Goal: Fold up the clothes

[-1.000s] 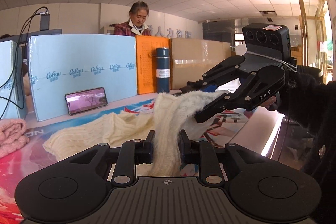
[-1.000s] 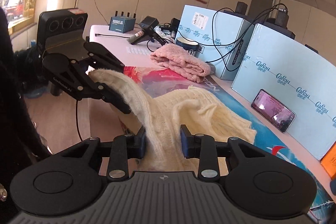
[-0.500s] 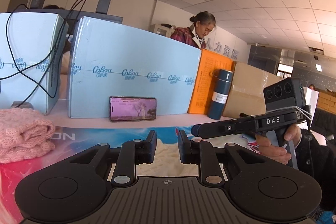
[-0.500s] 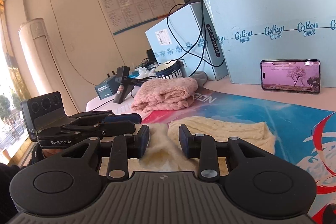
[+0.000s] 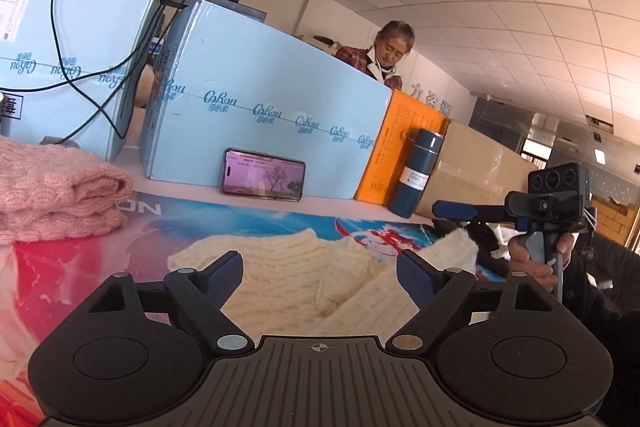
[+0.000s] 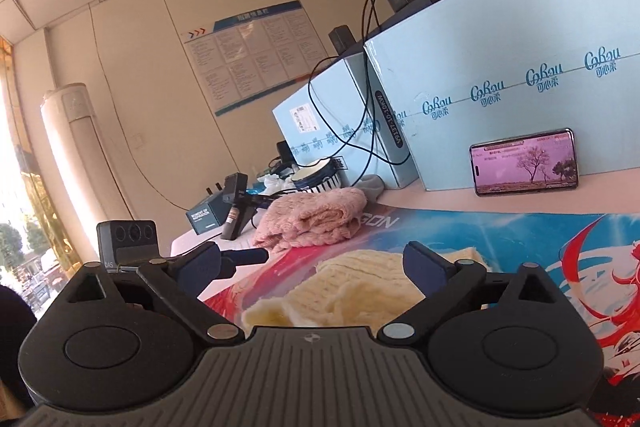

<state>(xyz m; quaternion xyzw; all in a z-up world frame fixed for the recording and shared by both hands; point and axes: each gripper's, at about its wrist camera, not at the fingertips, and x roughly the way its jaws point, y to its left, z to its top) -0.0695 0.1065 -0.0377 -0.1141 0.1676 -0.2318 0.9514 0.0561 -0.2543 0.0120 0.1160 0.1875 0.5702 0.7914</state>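
A cream knit sweater (image 5: 304, 267) lies in a heap on the printed table mat (image 5: 256, 223), partly folded over itself. My left gripper (image 5: 322, 271) hovers low over its near edge. Its jaws are opening wide; the knit shows between them but the pads do not press it. My right gripper (image 6: 312, 267) is likewise opening over the sweater (image 6: 360, 279), with nothing pinched. Each gripper shows in the other's view: the right one (image 5: 448, 217) at the sweater's right end in a person's hand, the left one (image 6: 248, 257) at the left.
A folded pink sweater (image 5: 52, 195) (image 6: 316, 215) sits on the mat's left end. Behind stand light blue boxes (image 5: 272, 107) with cables, a propped phone (image 5: 262, 181), an orange box (image 5: 400, 155) and a dark flask (image 5: 416, 175). A person (image 5: 384, 55) stands behind the boxes.
A second ago both grippers held the cream sweater lifted. They lowered it to the mat, and now both have spread wide and let it go.
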